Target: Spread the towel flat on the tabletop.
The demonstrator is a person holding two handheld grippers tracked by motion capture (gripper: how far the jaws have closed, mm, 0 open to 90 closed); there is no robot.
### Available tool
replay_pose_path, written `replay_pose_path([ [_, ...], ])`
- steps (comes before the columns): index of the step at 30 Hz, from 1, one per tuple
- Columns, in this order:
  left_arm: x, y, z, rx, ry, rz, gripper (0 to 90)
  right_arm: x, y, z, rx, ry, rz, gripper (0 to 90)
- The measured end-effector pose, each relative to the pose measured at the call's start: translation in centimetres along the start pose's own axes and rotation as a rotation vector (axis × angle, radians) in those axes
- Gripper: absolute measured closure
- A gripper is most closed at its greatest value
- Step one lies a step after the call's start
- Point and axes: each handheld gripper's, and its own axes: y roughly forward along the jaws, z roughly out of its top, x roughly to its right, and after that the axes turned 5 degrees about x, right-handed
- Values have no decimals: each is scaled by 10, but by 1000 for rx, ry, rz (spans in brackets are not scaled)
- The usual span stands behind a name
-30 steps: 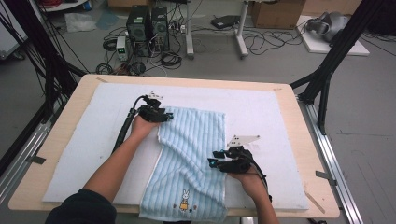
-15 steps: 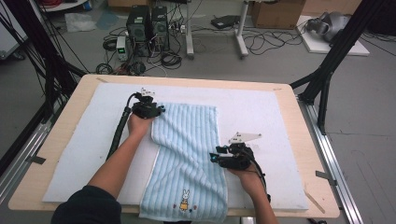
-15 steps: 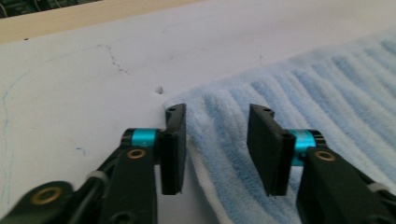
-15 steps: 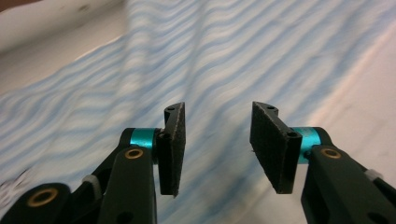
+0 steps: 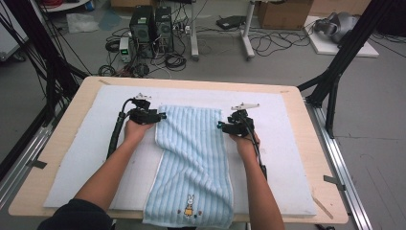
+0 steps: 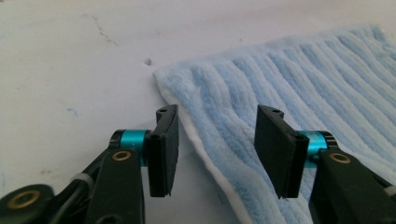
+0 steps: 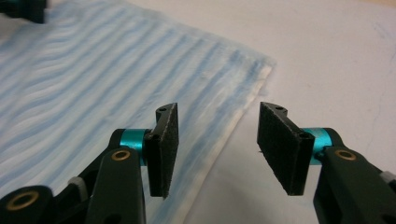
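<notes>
Towel point(image 5: 191, 163), pale blue with ribbed stripes and a small rabbit motif near its close end, lies lengthwise on the white mat point(image 5: 76, 167) covering the wooden counter point(image 5: 72, 115), its near edge hanging over the front. Left tongs point(image 5: 160, 116) rest at the towel's far left corner, jaws parted and straddling its white-trimmed edge. Right tongs point(image 5: 221, 126) sit at the far right corner, jaws likewise spread across that edge, holding nothing.

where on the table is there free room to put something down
Bare white mat lies left of the blue towel, outside the left gripper, and right of it, past the right gripper. The far strip beyond the towel is also free. The middle is crowded.
</notes>
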Motion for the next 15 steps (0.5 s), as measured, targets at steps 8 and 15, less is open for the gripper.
replay_pose_path([
  [8, 4, 2, -5, -13, 55, 8, 747, 4, 30, 7, -49, 8, -55, 722],
  [15, 3, 17, 8, 31, -31, 23, 874, 12, 33, 19, -83, 9, -104, 871],
])
